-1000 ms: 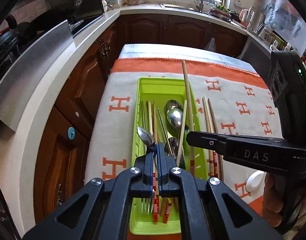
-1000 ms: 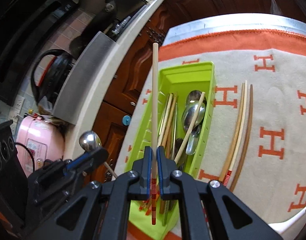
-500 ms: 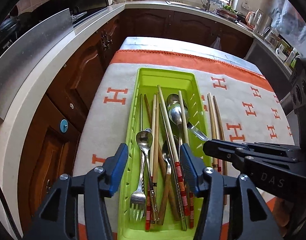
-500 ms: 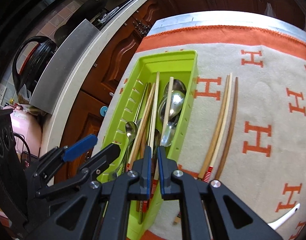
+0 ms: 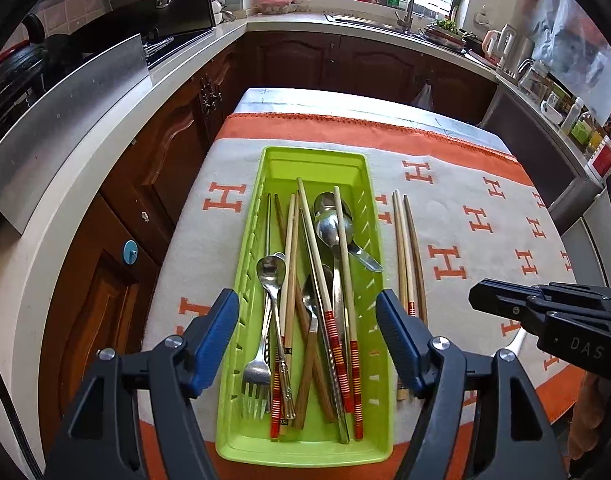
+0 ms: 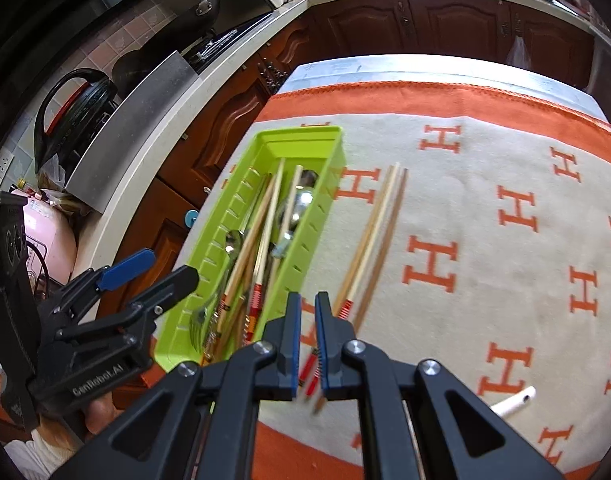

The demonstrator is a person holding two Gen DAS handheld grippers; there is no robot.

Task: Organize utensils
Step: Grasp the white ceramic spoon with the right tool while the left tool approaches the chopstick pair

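1. Left tongs (image 5: 307,340) hang over the near half of the tray, jaws opening, spread past both tray walls, pads touching nothing.
2. Right tongs (image 6: 308,338) hover over the cloth just right of the tray, jaws nearly shut with a thin gap and nothing held; the red-banded ends of the loose chopsticks show below that gap.
3. In the left view the right tongs (image 5: 545,312) reach in from the right edge, above the cloth.
4. Green tray (image 5: 369,184) lies lengthwise on the cloth, near its left edge.
5. Inside the tray: a fork (image 5: 257,368) at the near left, tines toward the camera; a small spoon (image 5: 271,270) beside it; two larger spoons (image 5: 333,220) with stacked bowls toward the far right; another spoon handle resting on the right rim.
6. Several chopsticks (image 5: 325,292) lie lengthwise in the tray, crossing one another, red-striped ends nearest the camera.
7. Three loose chopsticks (image 5: 405,256) lie together on the cloth just right of the tray, roughly parallel to it; two are pale, one darker.
8. Cloth (image 5: 485,184) is cream with orange H marks and an orange border, covering a table.
9. A white handle-like piece (image 6: 513,400) lies on the cloth at the near right; I cannot tell what it is.
10. Wooden cabinets (image 5: 177,140) and a pale counter run along the left and far sides.
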